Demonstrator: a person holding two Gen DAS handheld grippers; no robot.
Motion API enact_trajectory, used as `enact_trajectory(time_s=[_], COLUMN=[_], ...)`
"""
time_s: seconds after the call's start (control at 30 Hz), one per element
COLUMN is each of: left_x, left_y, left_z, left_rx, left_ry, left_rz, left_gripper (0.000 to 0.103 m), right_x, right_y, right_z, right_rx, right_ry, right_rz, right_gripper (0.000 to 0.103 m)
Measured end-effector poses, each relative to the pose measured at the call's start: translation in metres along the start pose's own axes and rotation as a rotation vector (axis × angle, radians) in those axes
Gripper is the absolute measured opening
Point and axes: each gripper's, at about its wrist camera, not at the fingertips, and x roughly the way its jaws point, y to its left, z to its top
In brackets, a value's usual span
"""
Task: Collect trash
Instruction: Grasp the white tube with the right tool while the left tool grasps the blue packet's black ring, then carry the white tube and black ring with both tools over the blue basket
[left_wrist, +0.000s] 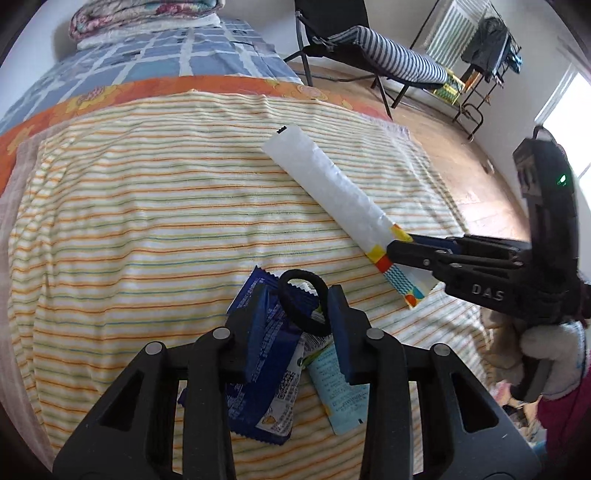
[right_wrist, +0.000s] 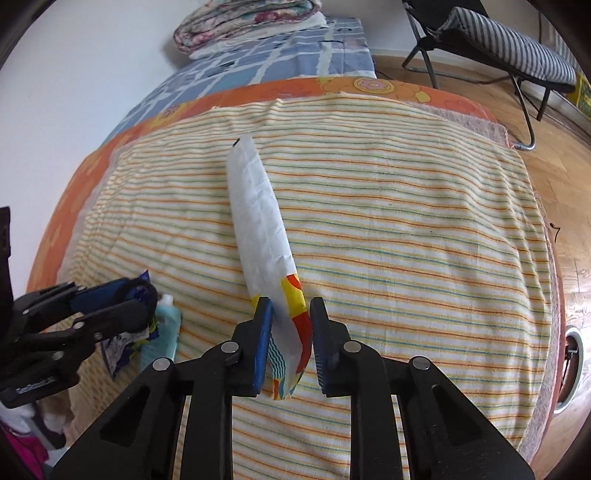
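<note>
right gripper (right_wrist: 286, 321) clamped on long white wrapper (right_wrist: 258, 218); left gripper (left_wrist: 295, 314) closed around blue wrapper (left_wrist: 273, 332) and hair tie (left_wrist: 303, 306) on striped towel (left_wrist: 147, 221).

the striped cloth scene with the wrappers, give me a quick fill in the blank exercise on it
1. The right tongs straddle the ____ end of the long white wrapper.
2. A black ____ lies on the dark blue wrapper between the left tongs' pads.
3. Beside the dark blue wrapper lies a light ____ packet.
4. All the trash rests on a ____ cloth.

Missing words: colourful; hair tie; blue; striped
</note>
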Motion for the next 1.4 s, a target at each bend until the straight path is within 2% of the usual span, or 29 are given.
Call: enact_trajectory(time_s=[0.03, 0.07, 0.17, 0.33, 0.37, 0.47, 0.57, 0.73, 0.77, 1.13, 1.4], left_x=[0.001, 0.002, 0.007, 0.003, 0.001, -0.005, -0.014, -0.027, -0.029, -0.069, -0.119], left_y=[-0.001, -0.002, -0.004, -0.006, -0.006, -0.004, -0.001, 0.004, 0.005, 0.006, -0.001], left_z=[-0.001, -0.002, -0.008, -0.015, -0.015, -0.015, -0.015, -0.016, -0.016, -0.021, -0.043], left_rx=[0.009, 0.019, 0.039, 0.065, 0.062, 0.055, 0.049, 0.036, 0.033, 0.028, 0.019], left_ry=[0.0, 0.007, 0.022, 0.006, 0.002, -0.01, -0.029, -0.049, -0.052, -0.101, -0.143], left_rz=[0.0, 0.008, 0.03, 0.045, 0.043, 0.042, 0.044, 0.049, 0.05, 0.047, 0.031], left_gripper=[0.014, 0.009, 0.006, 0.004, 0.004, 0.004, 0.004, 0.004, 0.004, 0.004, 0.004], right_x=[-0.001, -0.001, -0.003, 0.009, 0.012, 0.013, 0.01, -0.005, -0.01, -0.053, -0.109], right_y=[0.001, 0.002, 0.006, 0.012, 0.013, 0.019, 0.023, 0.023, 0.023, 0.027, 0.053], right_z=[-0.001, -0.001, 0.001, 0.002, 0.002, -0.002, -0.005, -0.009, -0.01, -0.02, -0.049], right_rx=[-0.007, -0.014, -0.044, -0.067, -0.073, -0.118, -0.154, -0.151, -0.147, -0.128, -0.155], right_ry=[0.002, 0.0, -0.016, 0.0, 0.002, -0.014, -0.025, -0.054, -0.063, -0.117, -0.165], right_rz=[-0.005, -0.02, -0.047, -0.065, -0.069, -0.099, -0.133, -0.129, -0.126, -0.07, -0.014], right_gripper=[0.02, 0.023, 0.034, 0.036, 0.04, 0.04, 0.03, 0.013, 0.004, 0.004, 0.004])
